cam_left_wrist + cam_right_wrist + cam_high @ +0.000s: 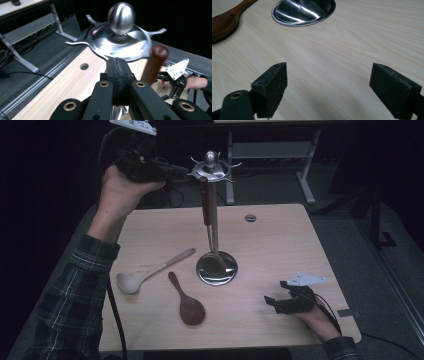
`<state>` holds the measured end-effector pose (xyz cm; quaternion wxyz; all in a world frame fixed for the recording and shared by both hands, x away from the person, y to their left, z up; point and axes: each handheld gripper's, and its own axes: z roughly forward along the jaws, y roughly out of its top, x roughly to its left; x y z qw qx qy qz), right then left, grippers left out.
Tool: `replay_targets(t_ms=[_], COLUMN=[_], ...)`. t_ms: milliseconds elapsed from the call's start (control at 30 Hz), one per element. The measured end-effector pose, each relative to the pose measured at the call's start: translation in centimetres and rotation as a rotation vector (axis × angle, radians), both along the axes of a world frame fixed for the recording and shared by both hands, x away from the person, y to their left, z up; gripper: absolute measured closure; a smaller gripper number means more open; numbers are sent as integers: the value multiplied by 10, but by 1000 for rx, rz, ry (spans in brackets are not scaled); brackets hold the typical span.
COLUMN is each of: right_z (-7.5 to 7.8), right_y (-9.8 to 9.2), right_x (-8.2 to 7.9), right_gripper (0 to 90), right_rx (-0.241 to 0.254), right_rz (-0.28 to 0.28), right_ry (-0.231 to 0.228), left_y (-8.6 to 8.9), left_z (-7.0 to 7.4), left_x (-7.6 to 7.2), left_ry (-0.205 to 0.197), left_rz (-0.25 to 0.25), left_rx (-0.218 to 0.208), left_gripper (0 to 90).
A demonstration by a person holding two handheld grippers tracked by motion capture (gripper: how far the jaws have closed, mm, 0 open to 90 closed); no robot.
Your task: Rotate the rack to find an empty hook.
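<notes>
The left gripper, held high beside the stand's top, has its jaws pressed together with nothing between them. The brown-handled ladle hangs from the stand. The right gripper rests wide open, holding nothing, on the table.

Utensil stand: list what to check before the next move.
1. Stand upright on the table: ok.
2. Red-handled utensil hanging from the stand's top: ok; seated on a hook: cannot tell.
3. Left gripper free of that handle: ok, jaws shut, handle beside them.
4. Right gripper ready: ok, open over bare table.
5. Pale spoon and dark spoon lying apart: ok.
</notes>
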<state>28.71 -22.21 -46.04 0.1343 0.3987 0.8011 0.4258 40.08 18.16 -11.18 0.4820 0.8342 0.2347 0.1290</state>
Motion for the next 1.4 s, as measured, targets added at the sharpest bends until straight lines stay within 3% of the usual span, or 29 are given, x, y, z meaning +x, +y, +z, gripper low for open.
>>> replay_targets(t_ms=[167, 367, 500, 667, 733, 900, 1167, 1400], right_z=[0, 0, -1, 0, 0, 0, 0, -1], right_y=[0, 0, -1, 0, 0, 0, 0, -1], right_x=[0, 0, 0, 0, 0, 0, 0, 1], right_gripper=[143, 143, 143, 143, 143, 143, 143, 143], right_rx=[-3, -2, -2, -4, -7, -1, -3, -3], right_rz=[4, 5, 5, 3, 5, -1, -1, -1], right_ry=[-3, -2, -3, -2, -6, 0, -1, -4], left_y=[-1, -1, 1, 4, 5, -6, -23, -20], left_z=[0, 0, 2, 8, 9, 6, -3, -4], left_x=[10, 17, 8, -11, -20, -34, -33, -30], left_ry=[-9, -8, 14, 1, 2, 0, 13, 4], left_rz=[32, 35, -4, -26, -57, -101, -111, -97], left_rx=[3, -16, -46, -52, -61, -59, -35, -27], left_gripper=[898, 898, 898, 898, 898, 898, 897, 898])
